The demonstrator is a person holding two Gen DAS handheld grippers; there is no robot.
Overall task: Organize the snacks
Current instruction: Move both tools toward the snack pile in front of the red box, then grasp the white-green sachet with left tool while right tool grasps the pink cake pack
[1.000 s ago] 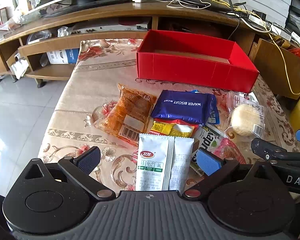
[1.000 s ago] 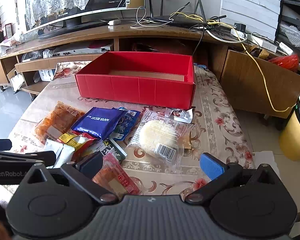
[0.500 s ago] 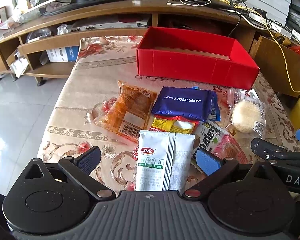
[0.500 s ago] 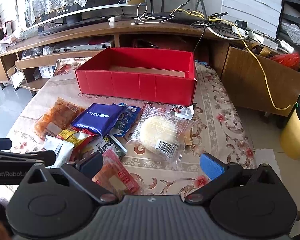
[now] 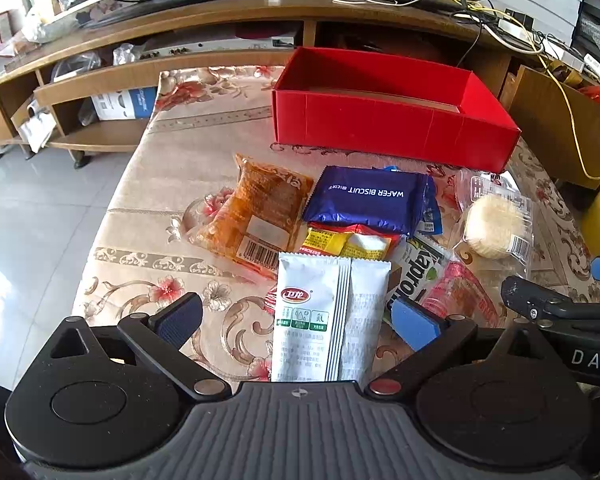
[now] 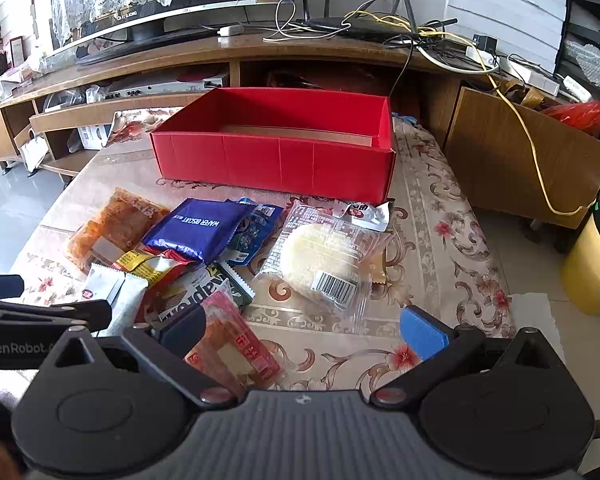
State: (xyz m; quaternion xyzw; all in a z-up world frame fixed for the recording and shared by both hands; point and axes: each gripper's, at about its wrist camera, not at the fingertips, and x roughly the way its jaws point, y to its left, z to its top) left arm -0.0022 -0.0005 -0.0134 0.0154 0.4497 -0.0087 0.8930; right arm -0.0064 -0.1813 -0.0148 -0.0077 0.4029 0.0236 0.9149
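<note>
An empty red box (image 5: 388,124) (image 6: 276,160) stands at the far side of the table. Before it lies a pile of snacks: an orange packet (image 5: 256,216), a blue wafer biscuit pack (image 5: 366,200) (image 6: 198,228), a yellow-red packet (image 5: 348,242), a white sachet (image 5: 324,320), a green-white packet (image 5: 418,276), a pink packet (image 6: 230,344) and a clear-wrapped round cake (image 5: 494,228) (image 6: 320,256). My left gripper (image 5: 296,320) is open, its jaws either side of the white sachet. My right gripper (image 6: 302,330) is open over the pink packet.
The table wears a floral cloth (image 5: 160,200). A wooden TV stand (image 6: 140,64) with cables runs behind it. A wooden cabinet (image 6: 520,160) and a yellow bin (image 6: 592,256) stand to the right. Tiled floor (image 5: 32,220) lies to the left.
Both grippers have risen and tilted slightly, so the snacks and box sit a little lower in each view. Both stay open. Nothing on the table moved.
</note>
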